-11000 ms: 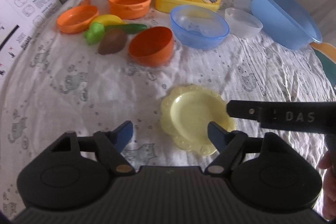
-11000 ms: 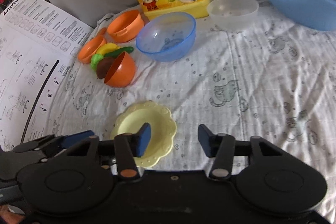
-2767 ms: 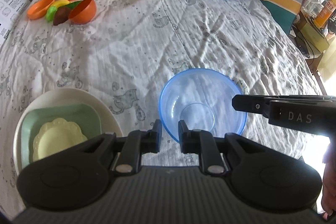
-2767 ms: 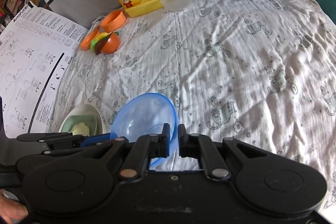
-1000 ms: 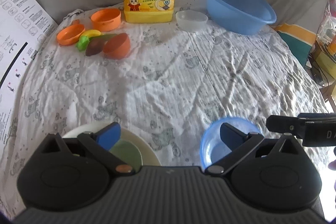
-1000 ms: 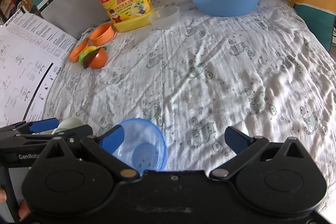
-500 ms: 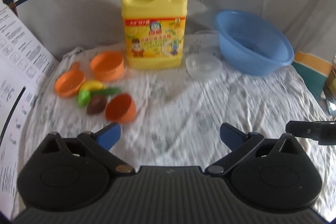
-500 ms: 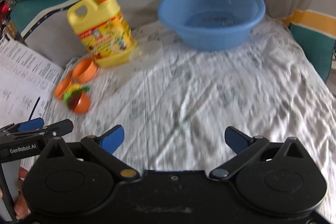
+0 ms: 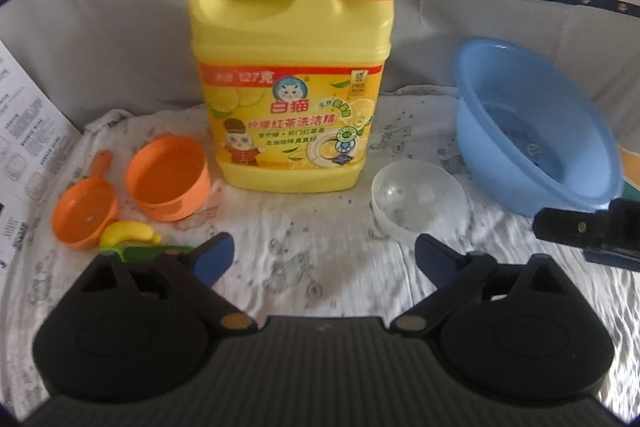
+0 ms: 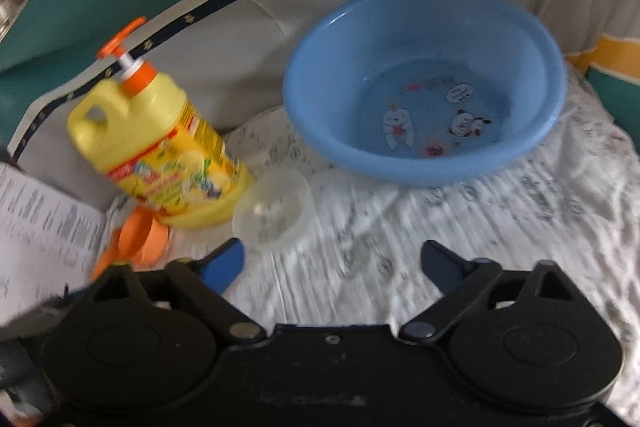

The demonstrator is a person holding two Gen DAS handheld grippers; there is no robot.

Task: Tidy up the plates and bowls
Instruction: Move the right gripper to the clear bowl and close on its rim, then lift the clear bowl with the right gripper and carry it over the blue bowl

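A small clear bowl (image 9: 418, 203) sits on the patterned cloth, just beyond my left gripper's right finger. My left gripper (image 9: 325, 255) has wide jaws that are closing, with only cloth between them. An orange bowl (image 9: 168, 177) and an orange scoop (image 9: 84, 213) stand at the left. In the right wrist view the clear bowl (image 10: 272, 211) lies ahead and left of my right gripper (image 10: 334, 261), whose jaws are also wide and closing on nothing. The small blue bowl and the stacked plates are out of sight.
A tall yellow detergent jug (image 9: 292, 75) stands at the back. A big blue basin (image 10: 424, 83) sits at the back right. A toy banana (image 9: 128, 233) and a green toy lie by the scoop. A printed sheet (image 10: 36, 227) rises at the left.
Both grippers have travelled forward across the cloth toward the jug, clear bowl and basin. The small blue bowl and stacked plates have dropped out of view. Both pairs of jaws have narrowed slightly.
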